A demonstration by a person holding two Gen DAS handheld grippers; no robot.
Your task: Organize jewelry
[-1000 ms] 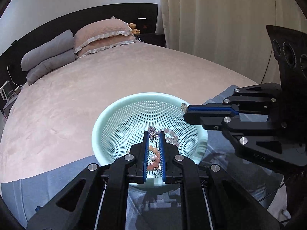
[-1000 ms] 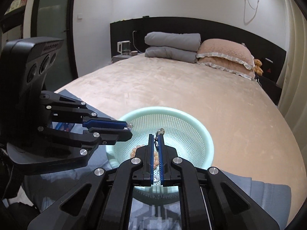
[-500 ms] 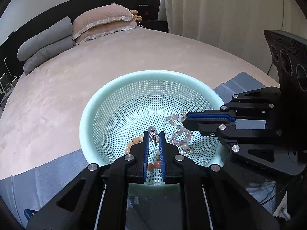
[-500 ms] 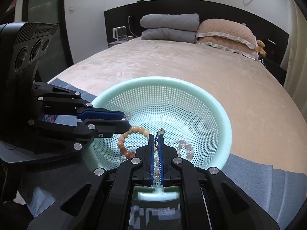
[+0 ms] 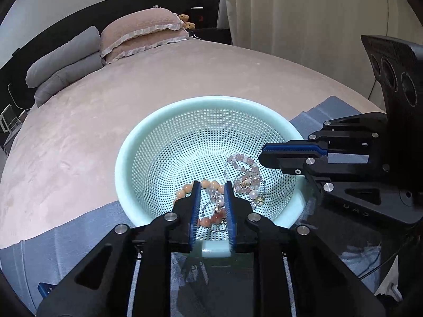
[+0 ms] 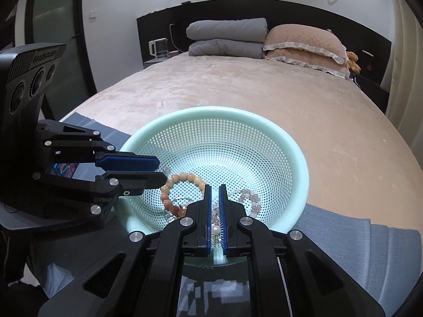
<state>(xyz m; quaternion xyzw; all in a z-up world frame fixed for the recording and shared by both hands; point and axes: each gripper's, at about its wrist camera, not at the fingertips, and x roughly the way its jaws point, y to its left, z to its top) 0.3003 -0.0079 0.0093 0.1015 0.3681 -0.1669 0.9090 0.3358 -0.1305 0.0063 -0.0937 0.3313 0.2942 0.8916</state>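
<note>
A mint green perforated basket [image 5: 148,142] [image 6: 298,158] sits on the bed's near edge. In its bottom lie an orange bead bracelet [image 5: 208,185] [image 6: 182,178], a pale pink bead bracelet [image 5: 244,161] [image 6: 251,198] and a tangle of small pearls and chain [image 5: 255,194]. My left gripper [image 5: 211,185] is over the basket's near side with its jaws slightly open above the orange bracelet. My right gripper [image 6: 214,187] is over the basket with its jaws a narrow gap apart, and nothing shows gripped between them. It also shows from the side in the left wrist view [image 5: 264,155].
The basket rests on a pink bedspread [image 5: 79,137] with a blue-grey cloth [image 6: 370,243] along the near edge. Grey and pink pillows [image 6: 264,37] lie at the headboard. A curtain [image 5: 304,13] hangs on the right and a nightstand with a kettle [image 6: 158,49] stands on the left.
Both grippers came down into the basket. My left jaws opened and let the orange bracelet drop; my right jaws parted slightly and the pink bracelet now lies in the basket.
</note>
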